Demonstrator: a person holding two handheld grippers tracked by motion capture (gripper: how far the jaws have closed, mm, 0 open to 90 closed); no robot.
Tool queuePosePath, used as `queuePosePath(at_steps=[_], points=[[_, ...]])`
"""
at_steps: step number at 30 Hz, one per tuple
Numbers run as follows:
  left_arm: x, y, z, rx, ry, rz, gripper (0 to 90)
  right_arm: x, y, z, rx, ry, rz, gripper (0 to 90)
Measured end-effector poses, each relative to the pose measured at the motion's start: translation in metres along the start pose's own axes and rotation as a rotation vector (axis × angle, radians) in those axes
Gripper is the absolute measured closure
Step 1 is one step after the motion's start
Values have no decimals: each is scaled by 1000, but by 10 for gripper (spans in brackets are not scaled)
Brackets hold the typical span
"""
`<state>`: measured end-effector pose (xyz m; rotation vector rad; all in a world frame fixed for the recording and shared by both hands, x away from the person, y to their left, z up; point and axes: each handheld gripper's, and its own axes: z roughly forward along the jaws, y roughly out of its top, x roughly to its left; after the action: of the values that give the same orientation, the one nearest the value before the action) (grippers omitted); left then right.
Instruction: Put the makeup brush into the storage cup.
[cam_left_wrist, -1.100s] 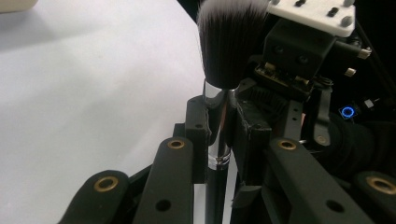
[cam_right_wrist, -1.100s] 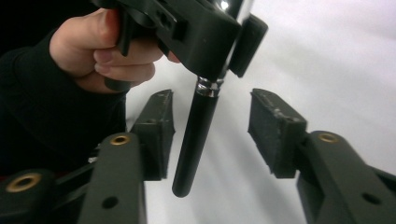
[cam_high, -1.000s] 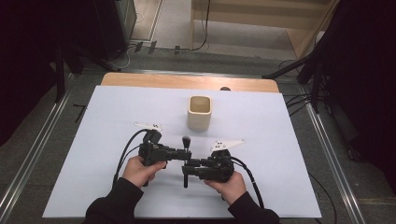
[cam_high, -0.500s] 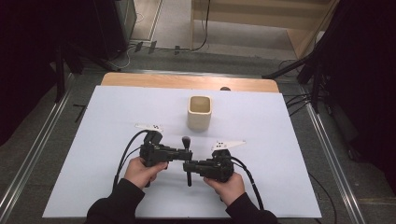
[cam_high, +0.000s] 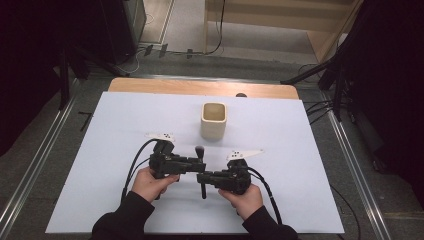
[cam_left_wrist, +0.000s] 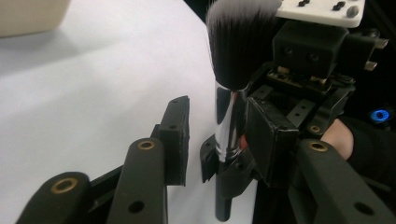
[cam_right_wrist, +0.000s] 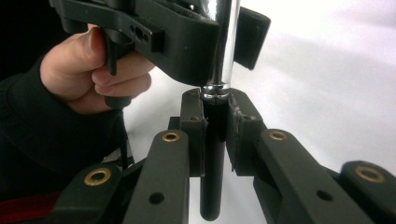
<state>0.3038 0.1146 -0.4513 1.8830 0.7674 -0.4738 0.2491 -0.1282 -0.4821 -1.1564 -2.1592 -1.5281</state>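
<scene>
A makeup brush (cam_high: 201, 170) with dark bristles (cam_left_wrist: 238, 42), a chrome ferrule and a black handle (cam_right_wrist: 211, 186) stands between the two grippers above the white table sheet. My right gripper (cam_right_wrist: 215, 112) is shut on the black handle just under the ferrule. My left gripper (cam_left_wrist: 224, 116) has just been opening. The ferrule stands between its jaws, with a clear gap to the left pad (cam_left_wrist: 173, 135). In the high view the left gripper (cam_high: 192, 164) and the right gripper (cam_high: 202, 178) meet tip to tip at the brush.
A cream square cup (cam_high: 214, 120) stands upright on the sheet, beyond the grippers. The white sheet (cam_high: 310, 150) covers the table, and a wooden edge (cam_high: 165, 86) shows at the back. Cables trail from both grippers toward the front edge.
The left gripper's jaws have parted from the brush while the right gripper's jaws have closed on its handle. Both hands have stayed in place.
</scene>
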Motion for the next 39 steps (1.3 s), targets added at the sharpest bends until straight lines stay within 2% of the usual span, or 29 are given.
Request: queuePosePath(at_steps=[6, 14, 22, 28, 39], points=[[-2, 2, -5, -9, 37, 10, 446, -1, 0, -1, 0, -12, -8, 799], [0, 2, -18, -6, 52, 8, 371, -3, 1, -5, -5, -32, -15, 799], [1, -1, -21, 34, 83, 25, 357, -7, 3, -12, -14, -56, -15, 799], [2, -2, -26, 31, 102, 33, 344, -8, 4, -15, -20, -74, -24, 799], [6, -6, -40, 31, 162, 44, 330, -9, 6, -19, -23, -101, -39, 799]])
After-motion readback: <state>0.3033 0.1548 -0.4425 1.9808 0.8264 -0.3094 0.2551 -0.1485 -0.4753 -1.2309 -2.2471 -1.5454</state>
